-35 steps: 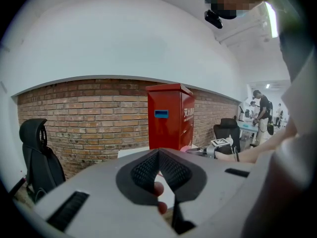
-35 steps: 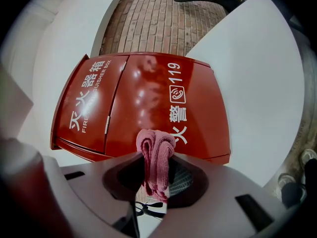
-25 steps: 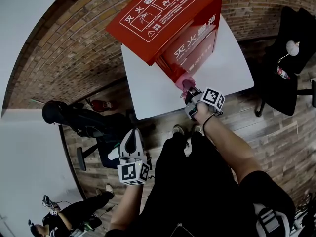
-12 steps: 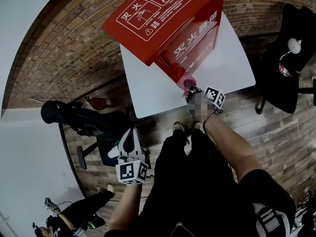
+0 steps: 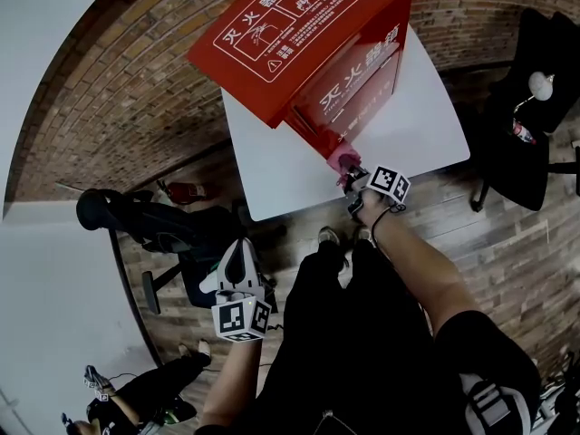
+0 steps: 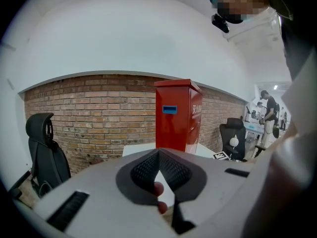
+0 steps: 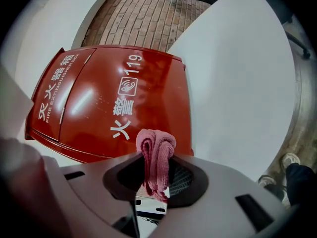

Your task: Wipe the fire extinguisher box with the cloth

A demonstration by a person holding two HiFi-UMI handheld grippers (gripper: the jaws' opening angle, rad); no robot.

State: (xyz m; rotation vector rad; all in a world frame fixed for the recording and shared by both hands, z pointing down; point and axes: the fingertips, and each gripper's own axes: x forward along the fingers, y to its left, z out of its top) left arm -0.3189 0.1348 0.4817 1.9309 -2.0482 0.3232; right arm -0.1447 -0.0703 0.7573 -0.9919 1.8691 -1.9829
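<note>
The red fire extinguisher box [image 5: 308, 34] stands on a white table [image 5: 426, 125]. My right gripper [image 5: 352, 172] is shut on a folded pink cloth [image 5: 343, 159], which is pressed to the box's near lower corner. In the right gripper view the cloth [image 7: 156, 152] sticks up between the jaws of the right gripper [image 7: 156, 177], right before the box's [image 7: 114, 108] red side with white characters. My left gripper [image 5: 237, 254] hangs low beside my leg, away from the table, with its jaws together and nothing in them. The left gripper view shows the left gripper [image 6: 158, 165] and the box [image 6: 176, 115] far off.
A black office chair [image 5: 535, 107] stands right of the table, another [image 5: 136, 216] to the left on the wooden floor. A small red object [image 5: 186, 191] lies by the brick wall. Someone sits on the floor at the lower left [image 5: 136, 397].
The right gripper with the cloth has shifted only slightly at the box's lower corner. The left gripper stays low at my side.
</note>
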